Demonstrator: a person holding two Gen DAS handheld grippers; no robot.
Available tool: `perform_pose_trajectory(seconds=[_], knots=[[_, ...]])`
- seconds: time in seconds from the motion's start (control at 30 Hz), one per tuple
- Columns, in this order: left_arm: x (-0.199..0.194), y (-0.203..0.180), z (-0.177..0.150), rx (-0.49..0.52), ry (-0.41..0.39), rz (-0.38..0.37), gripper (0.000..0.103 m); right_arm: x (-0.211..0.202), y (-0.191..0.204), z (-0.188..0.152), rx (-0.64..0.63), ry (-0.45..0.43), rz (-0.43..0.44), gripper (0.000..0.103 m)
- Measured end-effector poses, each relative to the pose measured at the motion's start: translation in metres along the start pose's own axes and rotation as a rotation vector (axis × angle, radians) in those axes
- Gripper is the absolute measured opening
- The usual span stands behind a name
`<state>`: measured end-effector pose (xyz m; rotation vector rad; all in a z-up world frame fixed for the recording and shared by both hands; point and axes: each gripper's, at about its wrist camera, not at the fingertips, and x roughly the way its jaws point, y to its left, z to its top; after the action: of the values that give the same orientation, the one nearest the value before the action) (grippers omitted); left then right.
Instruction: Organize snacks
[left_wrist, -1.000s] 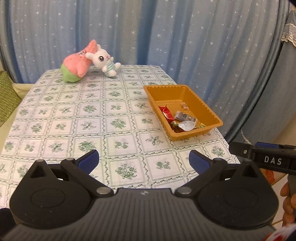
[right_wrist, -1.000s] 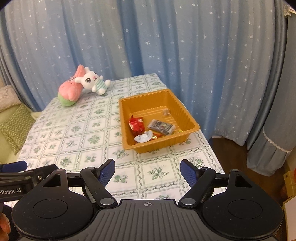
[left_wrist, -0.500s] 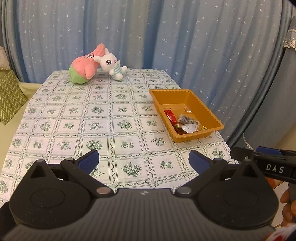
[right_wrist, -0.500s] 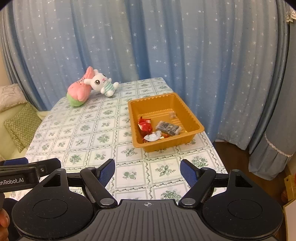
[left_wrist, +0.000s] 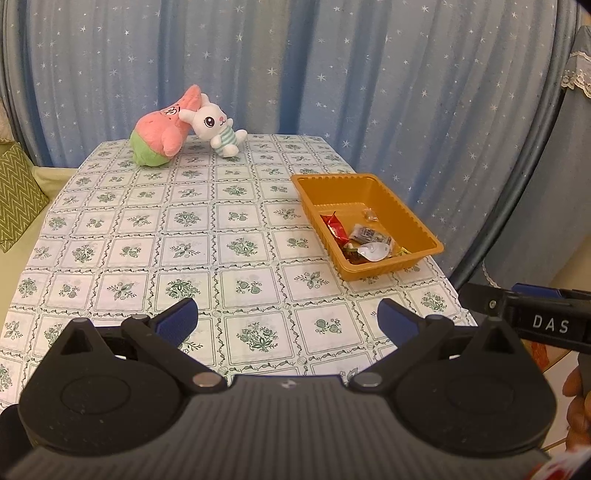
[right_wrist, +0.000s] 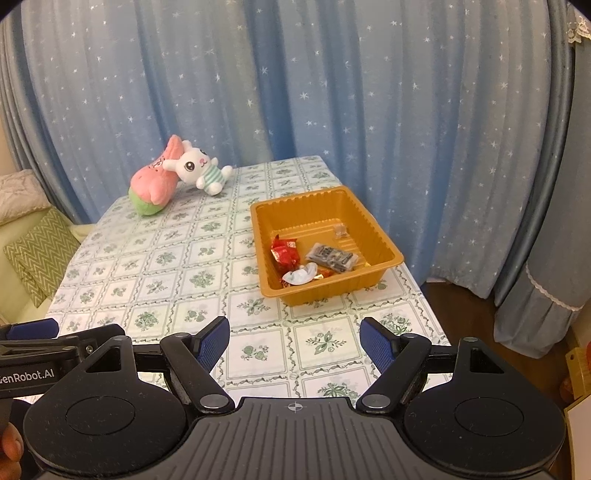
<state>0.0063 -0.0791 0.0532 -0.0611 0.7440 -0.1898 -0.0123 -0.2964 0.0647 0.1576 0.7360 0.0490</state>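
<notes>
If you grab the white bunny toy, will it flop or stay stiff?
The white bunny toy looks like soft plush, so it would probably squash and flop. It leans on the pink plush, so pulling it away might nudge that one. It looks light for its size.

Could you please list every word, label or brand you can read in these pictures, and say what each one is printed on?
"DAS": on the right gripper body, seen in the left wrist view.
"enRobot.AI", first letter cut off: on the left gripper body, seen in the right wrist view.
Print on the red snack packet, the dark snack packet and the pink plush: too small to read.
</notes>
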Motion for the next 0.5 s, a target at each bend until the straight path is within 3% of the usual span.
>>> perform_pose_trajectory(seconds=[0.5], knots=[[0.0021, 0.0000, -0.0033, 0.002, 0.008, -0.007, 0.103, -0.0003, 0.0011, -0.0006, -0.004, 0.000, -0.002, 0.077]])
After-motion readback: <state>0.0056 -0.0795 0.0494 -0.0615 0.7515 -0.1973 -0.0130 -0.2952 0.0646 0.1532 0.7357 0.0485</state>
